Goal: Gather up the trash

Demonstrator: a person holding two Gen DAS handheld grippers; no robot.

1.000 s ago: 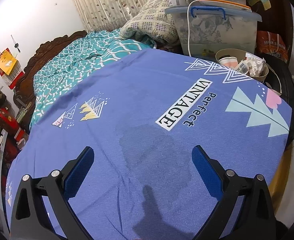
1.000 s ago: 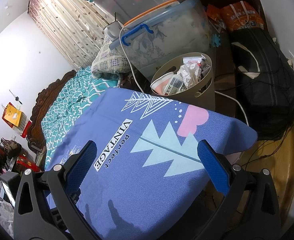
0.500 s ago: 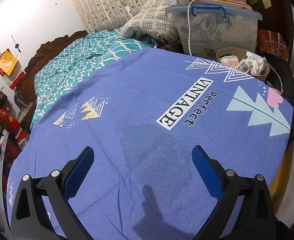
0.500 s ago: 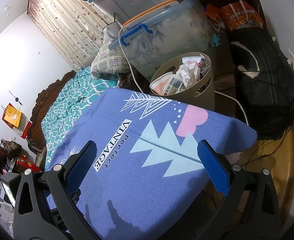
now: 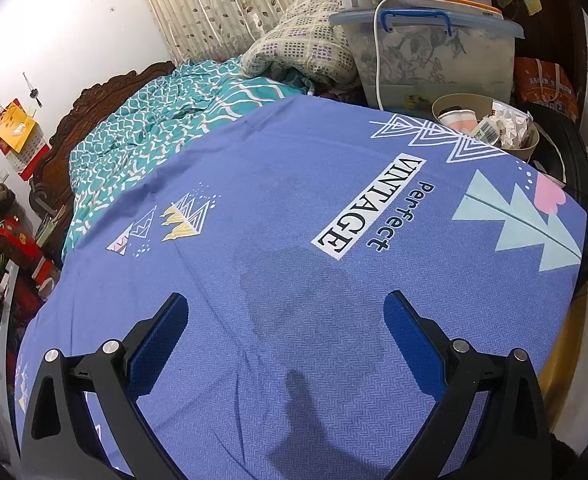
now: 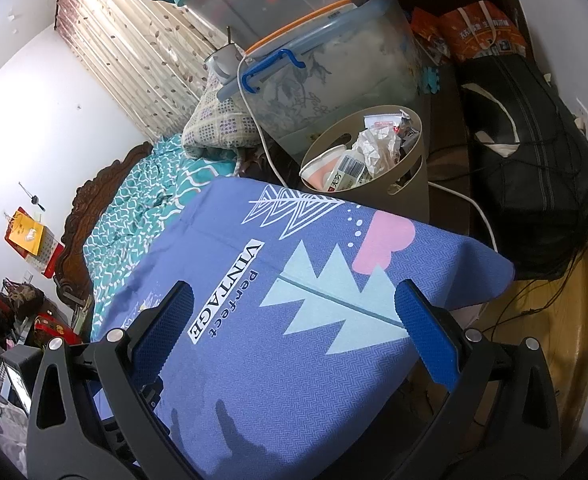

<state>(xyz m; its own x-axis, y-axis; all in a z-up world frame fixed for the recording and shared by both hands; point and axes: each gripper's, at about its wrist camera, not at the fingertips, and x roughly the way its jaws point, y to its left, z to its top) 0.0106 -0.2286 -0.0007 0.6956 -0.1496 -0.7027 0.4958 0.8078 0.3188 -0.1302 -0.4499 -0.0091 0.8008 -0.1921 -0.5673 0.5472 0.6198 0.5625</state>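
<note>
Bedroom clutter rings a blue-clothed tabletop [image 5: 294, 208] showing no litter, the trash [image 6: 367, 156] sitting in the bin [image 6: 409, 192] beyond its corner, so both grippers [image 5: 286, 320] [image 6: 294, 308] hover with fingers wide apart, empty.

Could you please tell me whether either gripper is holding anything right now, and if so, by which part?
Nothing is held: the left gripper and right gripper both stand open above the blue cloth.
</note>
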